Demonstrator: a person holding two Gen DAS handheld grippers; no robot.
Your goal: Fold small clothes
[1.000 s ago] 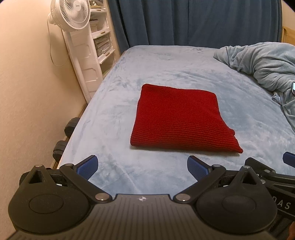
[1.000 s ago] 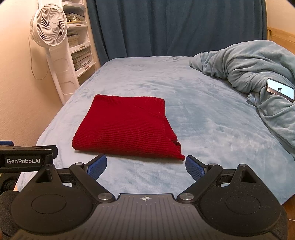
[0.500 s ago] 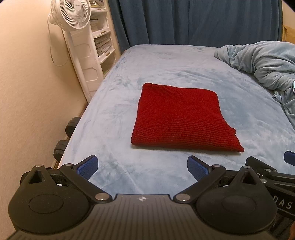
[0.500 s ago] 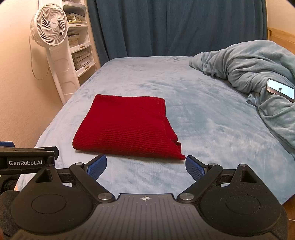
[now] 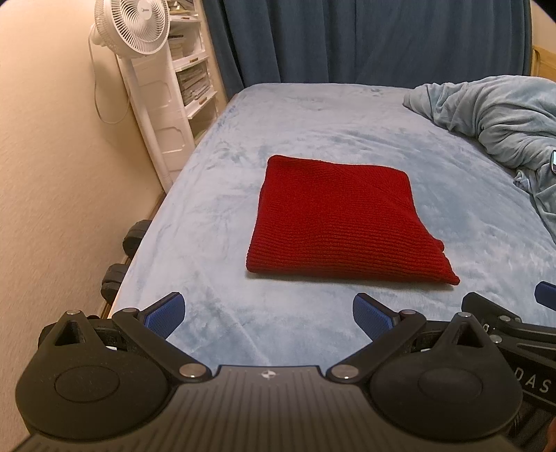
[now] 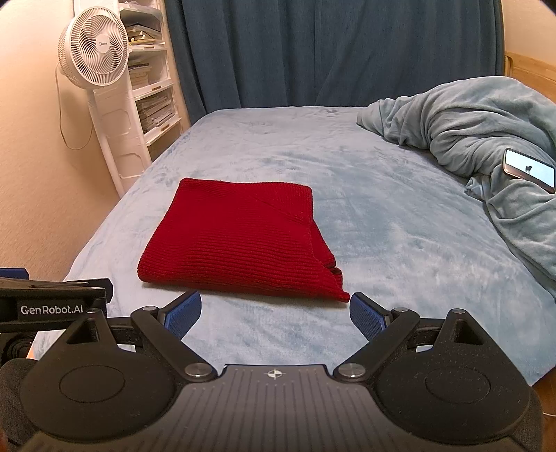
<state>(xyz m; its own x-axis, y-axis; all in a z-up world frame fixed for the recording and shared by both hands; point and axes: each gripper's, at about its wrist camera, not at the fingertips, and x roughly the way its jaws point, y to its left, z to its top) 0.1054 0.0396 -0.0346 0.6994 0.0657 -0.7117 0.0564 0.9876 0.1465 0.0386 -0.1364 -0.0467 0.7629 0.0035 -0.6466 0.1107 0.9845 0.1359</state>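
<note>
A red knitted garment [image 5: 340,222] [image 6: 239,243] lies folded into a flat rectangle on the light blue bed [image 5: 215,208] [image 6: 382,215]. My left gripper [image 5: 267,318] hovers over the bed's near edge, short of the garment, open with nothing between its blue pads. My right gripper [image 6: 274,313] is likewise open and empty, just short of the garment's near right corner. In the left wrist view the right gripper's finger shows at the right edge; in the right wrist view the left gripper's body shows at the left edge.
A bunched light blue blanket [image 6: 486,139] [image 5: 497,121] covers the bed's right side, with a phone [image 6: 528,170] lying on it. A white fan [image 5: 139,24] [image 6: 93,52] and shelf unit [image 6: 149,94] stand left of the bed by the wall. A dark blue curtain [image 6: 330,52] hangs behind.
Both views have shifted only slightly; the garment lies as before and both grippers stay open.
</note>
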